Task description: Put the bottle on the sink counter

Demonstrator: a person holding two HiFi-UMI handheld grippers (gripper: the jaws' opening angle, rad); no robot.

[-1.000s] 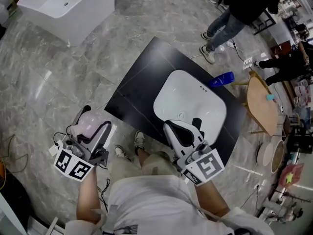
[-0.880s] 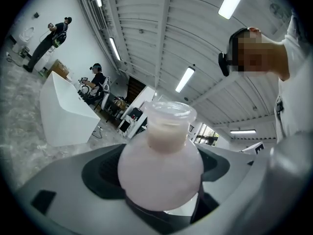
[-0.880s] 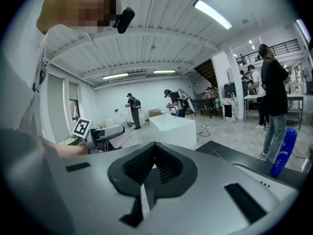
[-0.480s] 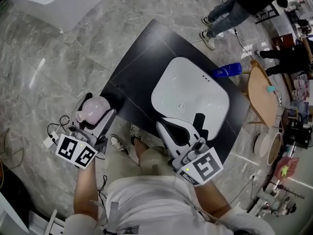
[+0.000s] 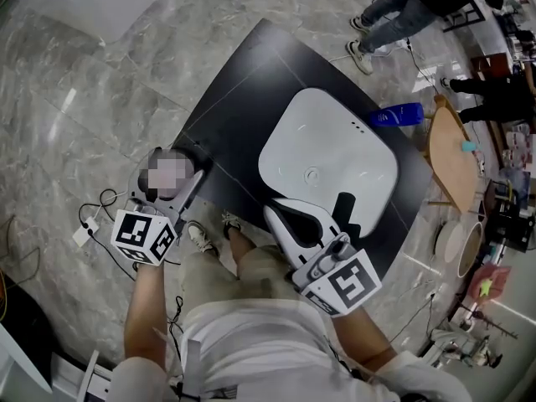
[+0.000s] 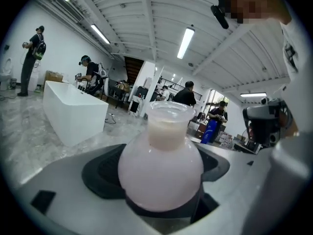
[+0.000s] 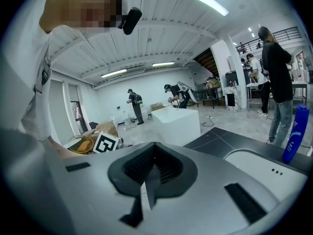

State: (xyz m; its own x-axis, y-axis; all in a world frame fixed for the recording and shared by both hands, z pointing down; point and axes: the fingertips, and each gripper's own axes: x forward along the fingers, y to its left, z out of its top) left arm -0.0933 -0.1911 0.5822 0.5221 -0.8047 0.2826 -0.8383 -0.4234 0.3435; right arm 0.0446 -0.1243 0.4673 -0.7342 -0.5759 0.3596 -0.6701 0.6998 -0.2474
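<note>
**Head view.** My left gripper (image 5: 174, 178) is at the near left corner of the black sink counter (image 5: 243, 99). My right gripper (image 5: 316, 216) is over the near rim of the white basin (image 5: 327, 153) set into that counter. A mosaic patch covers what lies between the left jaws here. A blue bottle (image 5: 399, 115) is on the counter at the far side of the basin, just beside its rim. A round wooden table (image 5: 452, 170) stands beyond the counter's right edge, and a person (image 5: 402, 7) stands on the floor past the far side.

**Left gripper view.** My jaws stand wide and are clamped on the pink bottle (image 6: 161, 165). It is a round-bellied flask with a short, wide neck, held upright with its belly seated between the dark pads. It is full of a pale pink liquid. I cannot tell whether its base touches the counter. A white bathtub (image 6: 73, 114) stands on the floor behind it.

**Right gripper view.** My jaws are together and hold nothing; the dark pads meet at the centre. The blue bottle stands upright to the right, beyond the basin.
</note>
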